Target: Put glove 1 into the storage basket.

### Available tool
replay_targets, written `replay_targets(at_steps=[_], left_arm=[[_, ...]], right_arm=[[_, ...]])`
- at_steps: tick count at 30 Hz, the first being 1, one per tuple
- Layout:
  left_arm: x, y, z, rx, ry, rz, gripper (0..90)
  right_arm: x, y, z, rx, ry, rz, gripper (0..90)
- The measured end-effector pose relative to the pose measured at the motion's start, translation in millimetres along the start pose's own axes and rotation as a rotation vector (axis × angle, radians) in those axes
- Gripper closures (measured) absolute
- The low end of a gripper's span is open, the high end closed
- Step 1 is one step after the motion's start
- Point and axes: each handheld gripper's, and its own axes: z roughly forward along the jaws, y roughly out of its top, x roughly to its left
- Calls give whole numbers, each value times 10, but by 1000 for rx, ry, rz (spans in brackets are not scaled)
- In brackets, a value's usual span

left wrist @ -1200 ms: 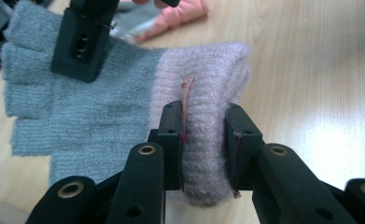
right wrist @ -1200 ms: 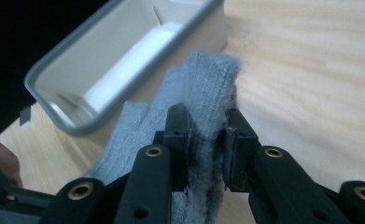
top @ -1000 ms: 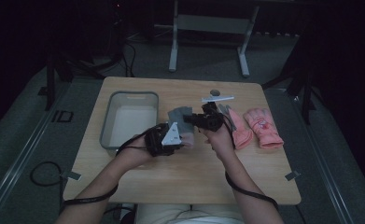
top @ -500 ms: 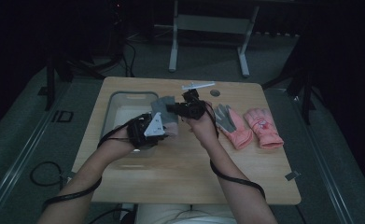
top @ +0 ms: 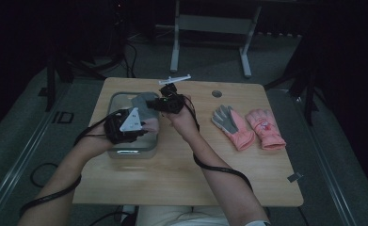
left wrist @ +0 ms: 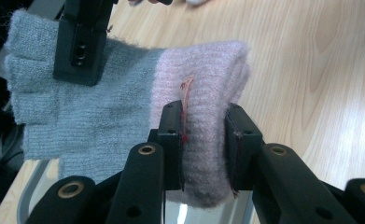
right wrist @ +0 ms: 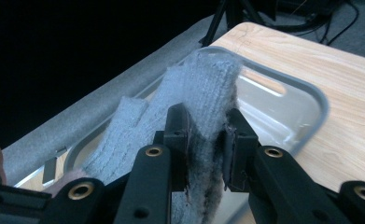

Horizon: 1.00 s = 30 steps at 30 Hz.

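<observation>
I have the left claw [left wrist: 203, 140] clamped on the pink cuff end of a knitted grey-and-pink glove [left wrist: 124, 112], its jaws pressing the wool from both sides. The right claw [right wrist: 207, 140] is clamped on the grey finger end of that glove [right wrist: 194, 107]. In the high view, the glove [top: 143, 104] hangs stretched between the two claws, above the clear plastic tub [top: 125, 151] at the left part of the wooden surface [top: 181, 174]. The left claw [top: 146, 126] sits over the tub's near half, the right claw [top: 159, 104] over its far right edge. Two other gloves lie flat on the surface to the right, well apart from the tub: a pink glove with a grey palm [top: 232, 126] and, just beside it, a pink glove with a printed patch [top: 264, 128].
</observation>
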Motion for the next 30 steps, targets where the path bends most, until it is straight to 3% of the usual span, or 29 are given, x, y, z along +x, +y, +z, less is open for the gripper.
replay_targets(at_steps=[6, 16, 23, 30], left_arm=[[127, -165, 87, 57, -54, -22, 713], [227, -404, 477, 129, -133, -40, 713], [282, -526, 647, 158, -142, -22, 712], [323, -556, 823, 210, -189, 2, 713]], right_arm=[[10, -33, 273, 30, -6, 10, 750], [-142, -233, 684, 113, -49, 73, 749], [-245, -288, 872, 160, -58, 78, 743], [-274, -312, 993, 195, -89, 57, 716]])
